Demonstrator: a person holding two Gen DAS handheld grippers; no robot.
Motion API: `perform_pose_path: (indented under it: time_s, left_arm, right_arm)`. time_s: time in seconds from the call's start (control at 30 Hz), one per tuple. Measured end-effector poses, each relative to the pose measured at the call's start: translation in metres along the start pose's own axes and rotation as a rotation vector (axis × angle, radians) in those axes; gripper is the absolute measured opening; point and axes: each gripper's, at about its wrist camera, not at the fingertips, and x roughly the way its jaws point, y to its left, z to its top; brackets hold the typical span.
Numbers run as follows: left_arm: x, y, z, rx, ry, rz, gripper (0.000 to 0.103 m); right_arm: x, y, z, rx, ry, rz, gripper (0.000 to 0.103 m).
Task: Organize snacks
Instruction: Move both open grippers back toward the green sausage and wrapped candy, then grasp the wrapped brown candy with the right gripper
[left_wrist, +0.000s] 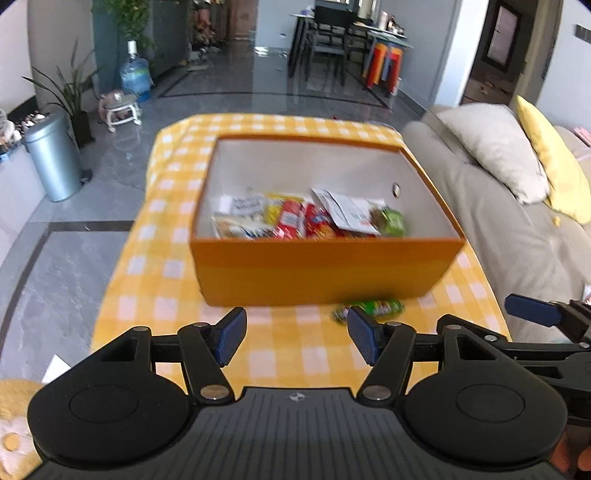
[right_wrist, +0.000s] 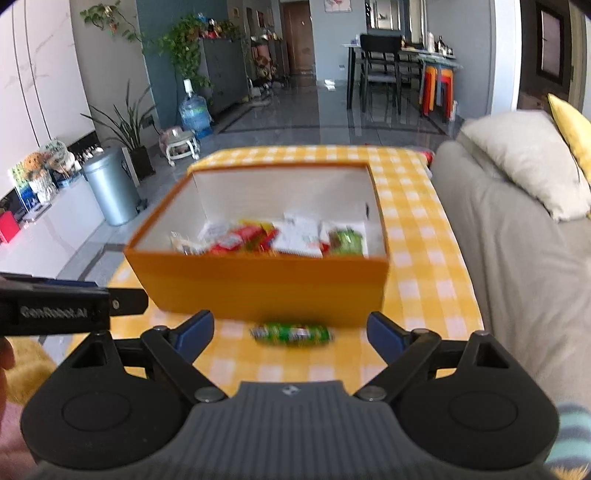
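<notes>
left wrist view. left claw (left_wrist: 296, 334): jaws wide apart, nothing between them, held above the checked tablecloth (left_wrist: 288, 354). orange box (left_wrist: 317, 269): straight ahead of the claw, lid off, standing on the cloth. inside it, packed against the near wall: pale packets, red packets, a white pouch and a green packet; judged as snacks already put away. green snack packet (left_wrist: 376, 308): ahead and a little right of the claw, lying on the cloth just beside the box's near wall, still outside it. the right claw's finger enters at the right edge. sofa (left_wrist: 491, 229): well to the right.

right wrist view. right claw (right_wrist: 290, 332): jaws wide apart, empty. the green snack packet (right_wrist: 293, 334) lies directly ahead, lined up between the two fingers, flat on the cloth, near the foot of the orange box (right_wrist: 266, 284). part of the left claw shows at the left edge.

status, as a judgement: nearly done; one loose packet is left to go in the box.

hard to make out: both views are motion-blurred, so wrapper print is unreadable and the count in the box is uncertain. the near wall hides the front of the box floor. the table's near edge sits behind the claw bodies.
</notes>
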Motion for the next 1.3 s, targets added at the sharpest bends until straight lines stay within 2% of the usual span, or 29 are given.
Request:
perform_pose_path:
  time_s: [0.13,0.3,0.5,0.63,0.77,0.87,1.1,1.17,1.3]
  left_arm:
    - [0.008,-0.009,-0.007,0.022,0.032,-0.028,0.072]
    - [0.014,-0.014,-0.004,0.032,0.069,-0.056,0.070]
    - [0.026,-0.013,0.000,0.053,0.215,-0.093,0.070]
    - [0.030,-0.017,-0.007,0.105,0.310,-0.155,0.069]
    - [0.032,-0.024,-0.013,0.150,0.325,-0.161,0.069]
    - [0.034,-0.029,-0.012,0.175,0.315,-0.165,0.069]
    - [0.038,-0.032,-0.011,0.194,0.314,-0.164,0.069]
    - [0.040,-0.031,-0.012,0.194,0.317,-0.159,0.069]
    - [0.043,-0.030,-0.012,0.187,0.326,-0.145,0.069]
  right_arm:
    - [0.006,-0.014,-0.015,0.027,0.043,-0.002,0.078]
    - [0.012,-0.034,-0.020,0.101,0.093,-0.016,0.077]
    - [0.025,-0.076,-0.016,0.241,0.311,-0.001,0.077]
    - [0.023,-0.096,-0.026,0.293,0.433,0.039,0.077]
    - [0.021,-0.096,-0.037,0.247,0.463,0.015,0.076]
    - [0.027,-0.094,-0.041,0.239,0.483,0.036,0.069]
    - [0.054,-0.091,-0.043,0.207,0.514,-0.024,0.064]
    - [0.062,-0.090,-0.044,0.199,0.534,-0.033,0.058]
    - [0.072,-0.085,-0.046,0.171,0.561,-0.038,0.051]
